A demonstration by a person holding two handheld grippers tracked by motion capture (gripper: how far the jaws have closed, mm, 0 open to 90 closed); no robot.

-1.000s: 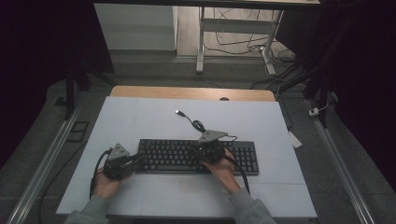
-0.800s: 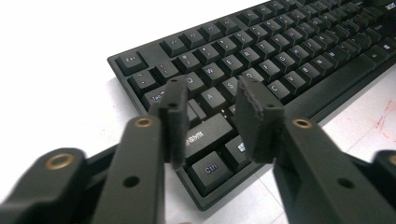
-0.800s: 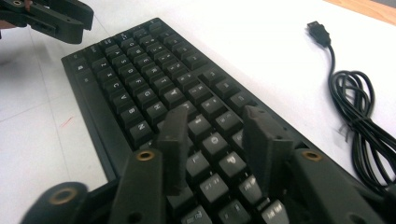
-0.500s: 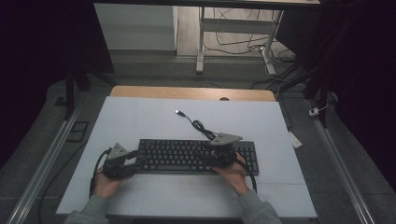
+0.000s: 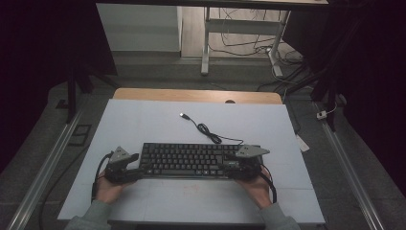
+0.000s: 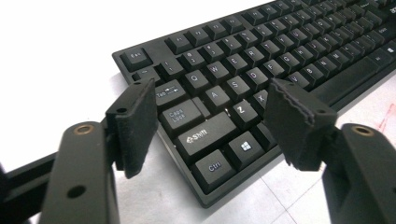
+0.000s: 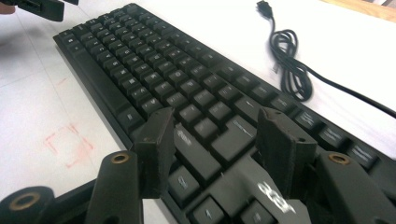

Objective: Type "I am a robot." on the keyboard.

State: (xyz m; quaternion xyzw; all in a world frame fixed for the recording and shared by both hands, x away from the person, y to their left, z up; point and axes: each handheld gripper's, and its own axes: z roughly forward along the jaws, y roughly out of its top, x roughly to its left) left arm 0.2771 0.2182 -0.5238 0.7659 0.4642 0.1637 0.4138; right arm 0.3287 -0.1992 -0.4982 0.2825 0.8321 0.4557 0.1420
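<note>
From the high view, a black keyboard (image 5: 191,160) is lying on the white tabletop (image 5: 143,120), toward the person's side. Its cable (image 5: 206,129) is running away from the keyboard's far edge in a small coil, and the plug (image 5: 183,115) is resting beyond the keyboard. The left claw (image 5: 136,165) is sitting at the keyboard's left end, and the right claw (image 5: 230,165) is sitting at its right end. A hand (image 5: 109,188) is holding each one.

In the left gripper view, the left claw (image 6: 210,112) is standing wide, with its 2 jaws apart over the keyboard's (image 6: 261,56) near left corner. The Shift and Ctrl keys are showing between them. I cannot tell if the jaws are touching the keys.

In the right gripper view, the right claw (image 7: 215,135) is also standing wide, low over the right part of the keyboard (image 7: 140,60). The coiled cable (image 7: 289,60) is lying just beyond the keyboard. Faint red marks (image 7: 70,142) are showing on the tabletop beside the keyboard's near edge.
</note>
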